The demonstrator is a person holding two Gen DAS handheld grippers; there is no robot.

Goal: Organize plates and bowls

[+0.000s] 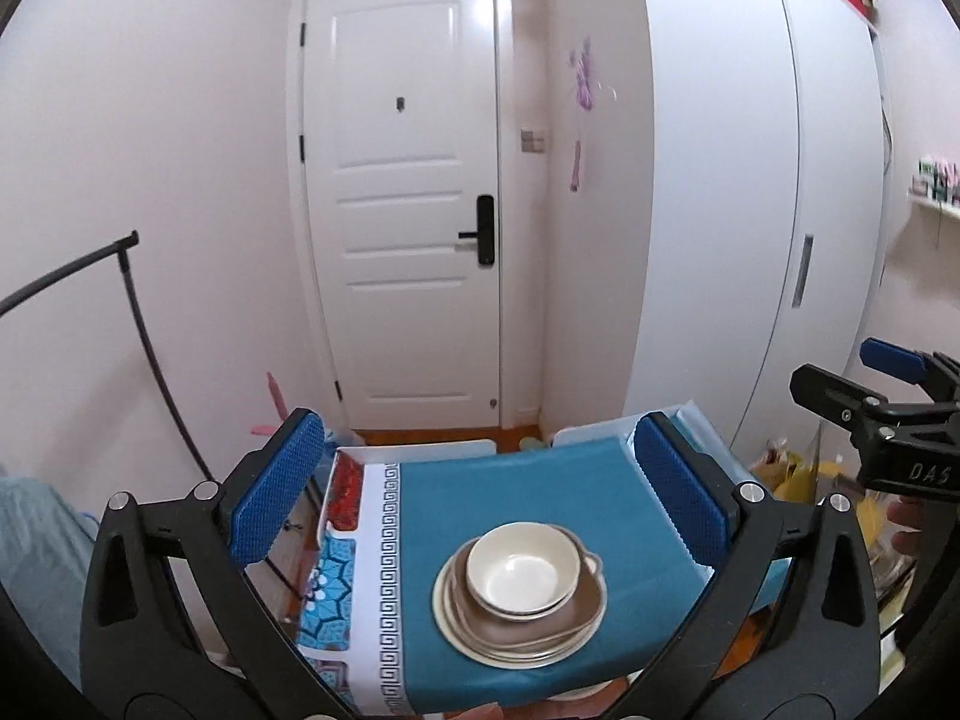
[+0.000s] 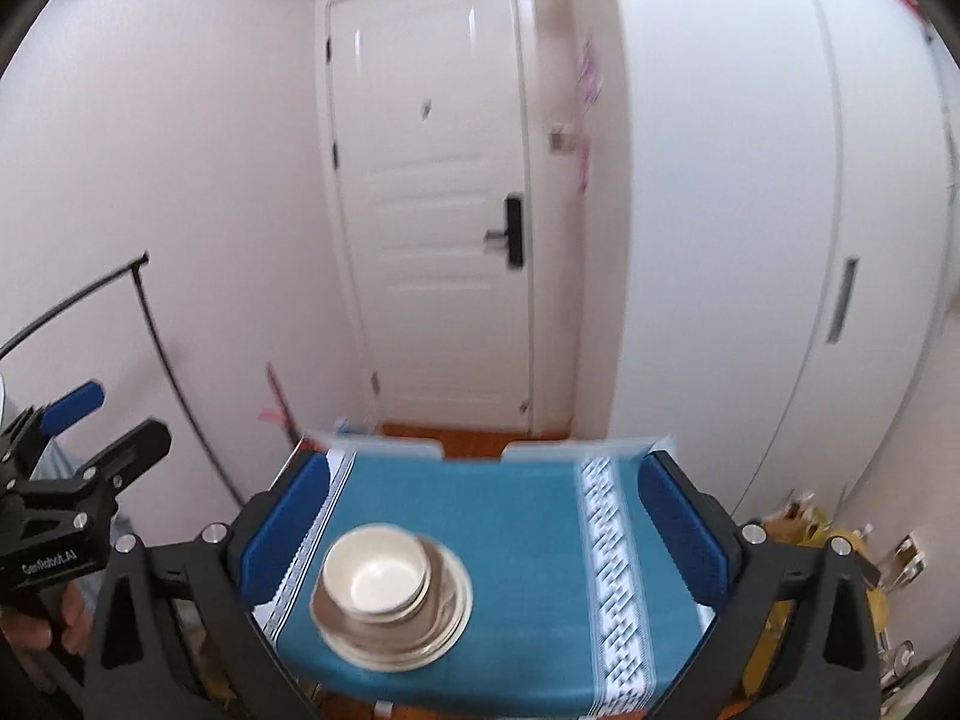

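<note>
A: Teal cloth (image 1: 480,498) covers the counter, and on it, nearest us, the stack (image 1: 521,597): a cream bowl (image 1: 521,570) nested in another bowl on brownish and cream plates (image 1: 480,642).

B: And the hand-held grippers?

A: Left hand-held gripper (image 1: 480,498) has its jaws spread wide, blue pads either side of the stack and above it, touching nothing. Right hand-held gripper (image 2: 480,528) is the same: wide apart, empty, stack low between its pads, toward the left one.

B: So the stacking looks done?

A: I'd judge so. One risk: the bowls sit off-centre on the plates, toward the far side, so a knock from either hand-held gripper could tip them.

B: Anything readable?

A: Seen from the left, the right one shows "DAS" (image 1: 930,472). Seen from the right, the left one reads roughly "GenRobot.AI" (image 2: 48,564), blurred.

B: Beyond the stack?

A: Door (image 1: 408,210), then a wardrobe (image 1: 750,210) right of it.
</note>
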